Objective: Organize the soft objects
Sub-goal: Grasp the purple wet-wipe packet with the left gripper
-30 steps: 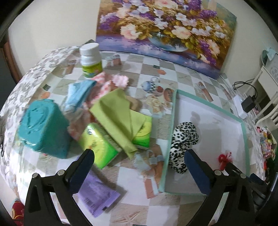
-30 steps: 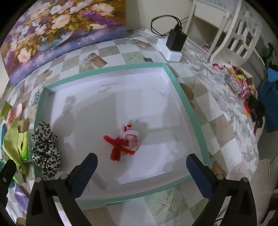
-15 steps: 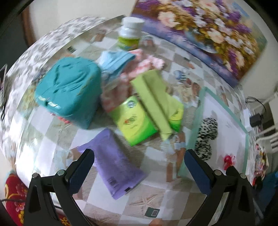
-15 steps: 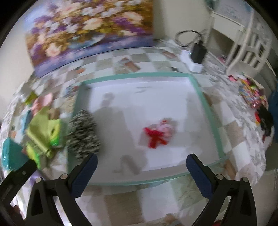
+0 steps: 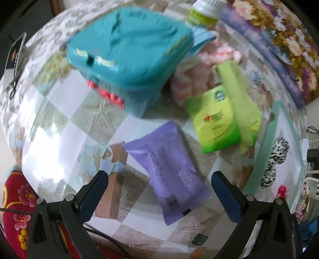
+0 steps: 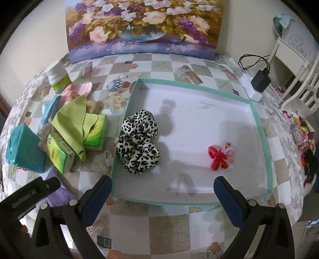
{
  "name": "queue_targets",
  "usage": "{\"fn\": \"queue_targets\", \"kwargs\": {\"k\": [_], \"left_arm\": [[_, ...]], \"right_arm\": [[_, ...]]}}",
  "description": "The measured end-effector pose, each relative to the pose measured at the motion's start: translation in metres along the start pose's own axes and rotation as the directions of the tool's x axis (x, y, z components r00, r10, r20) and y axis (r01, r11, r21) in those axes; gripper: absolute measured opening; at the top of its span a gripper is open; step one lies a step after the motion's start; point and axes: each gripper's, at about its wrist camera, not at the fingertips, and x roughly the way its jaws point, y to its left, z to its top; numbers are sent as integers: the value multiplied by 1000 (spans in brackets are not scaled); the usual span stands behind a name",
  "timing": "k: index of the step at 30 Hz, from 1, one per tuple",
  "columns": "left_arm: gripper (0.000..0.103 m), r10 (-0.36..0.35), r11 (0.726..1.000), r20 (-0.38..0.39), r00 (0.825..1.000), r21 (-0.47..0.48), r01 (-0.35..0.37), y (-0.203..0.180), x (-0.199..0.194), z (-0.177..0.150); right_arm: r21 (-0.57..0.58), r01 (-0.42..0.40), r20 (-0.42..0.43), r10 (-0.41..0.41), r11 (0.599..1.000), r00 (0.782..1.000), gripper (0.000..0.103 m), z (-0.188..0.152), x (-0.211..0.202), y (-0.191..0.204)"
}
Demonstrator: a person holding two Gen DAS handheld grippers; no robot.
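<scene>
Soft objects, partly sorted: the purple soft pack (image 5: 169, 171) lay flat directly between and just ahead of the left gripper (image 5: 159, 191), whose jaws stood wide apart and held nothing. A second before, that camera had faced the tray edge with the pack barely in view at the lower left; the view had since swung over the loose pile, which suggests the pack was the next item lined up for pickup. Beyond the left jaws: a green tissue pack (image 5: 215, 123) under a folded lime cloth (image 5: 239, 95), a teal box (image 5: 129, 53) to the far left, pink fabric (image 5: 209, 59) and a white-capped bottle (image 5: 205, 10) behind. The right gripper (image 6: 162, 193) likewise stood fully open and empty, hovering at the near rim of the teal-edged tray (image 6: 265, 139); it had drawn back from a closer look at the tray floor. Inside the tray, ahead of the right jaws: a leopard-print scrunchie (image 6: 139, 139) against the left wall and a small red-and-pink hair tie (image 6: 219, 156) toward the right, well apart. Two items filed, several judged outstanding. Surface: a table under a checked, glossy printed cloth (image 6: 169, 225). Room: a floral painting (image 6: 145, 25) leaning on the wall beyond the tray, a black charger (image 6: 260, 81) on a white block to the far right, and a white chair (image 6: 299, 87) beside the table.
</scene>
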Motion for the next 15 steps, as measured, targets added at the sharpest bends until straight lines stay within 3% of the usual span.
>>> {"fn": "queue_targets", "kwargs": {"k": [10,13,15], "left_arm": [[100,85,995,-5,996,45,-84,-24,16,3],[86,94,991,19,995,90,-95,-41,15,3],[66,111,986,42,993,124,-115,-48,12,1]], "right_arm": [[25,-9,-8,10,1000,1000,103,1,1,-5],[19,-8,-4,8,1000,1000,103,1,1,-4],[17,-6,-1,6,1000,1000,103,1,1,-2]]}}
